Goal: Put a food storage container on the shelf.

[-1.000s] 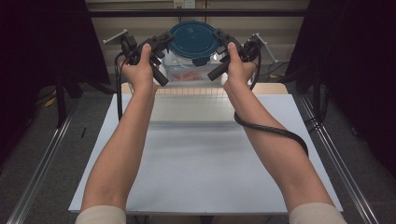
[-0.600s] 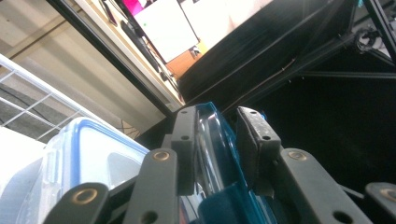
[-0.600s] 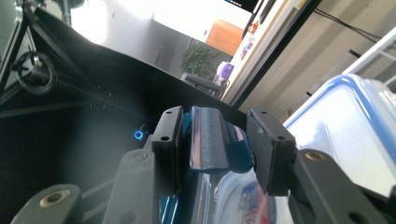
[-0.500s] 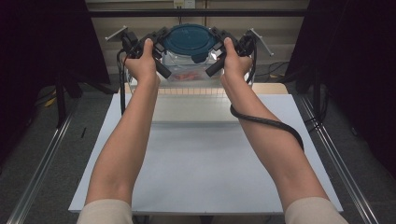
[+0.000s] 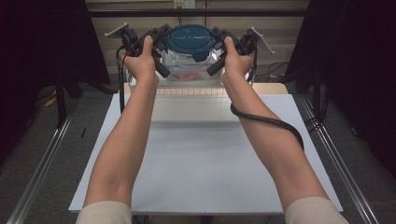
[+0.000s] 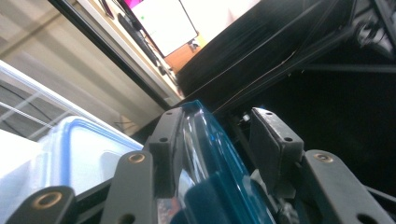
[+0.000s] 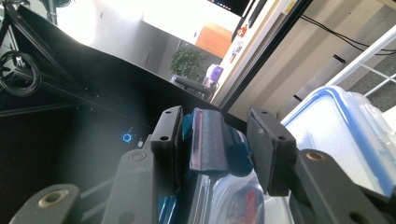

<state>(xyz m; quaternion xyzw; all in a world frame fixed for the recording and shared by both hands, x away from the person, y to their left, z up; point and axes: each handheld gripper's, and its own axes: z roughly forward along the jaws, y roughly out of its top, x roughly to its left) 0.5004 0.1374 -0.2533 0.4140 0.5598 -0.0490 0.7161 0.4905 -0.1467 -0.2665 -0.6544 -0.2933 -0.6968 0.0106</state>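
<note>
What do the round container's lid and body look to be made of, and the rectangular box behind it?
Teal lid: looks like glossy, slightly translucent plastic; light glints along its edge in the left gripper view.
Container body: clear plastic or possibly glass; reddish contents show through its wall.
Rectangular box: seemingly frosted plastic with a blue rim seal, cloudy rather than see-through.

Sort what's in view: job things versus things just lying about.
In the job:
- lid, dark blue, round
- clear container under it
- left gripper
- right gripper

Lying about:
- blue-rimmed box
- white table
- wire rack
</note>
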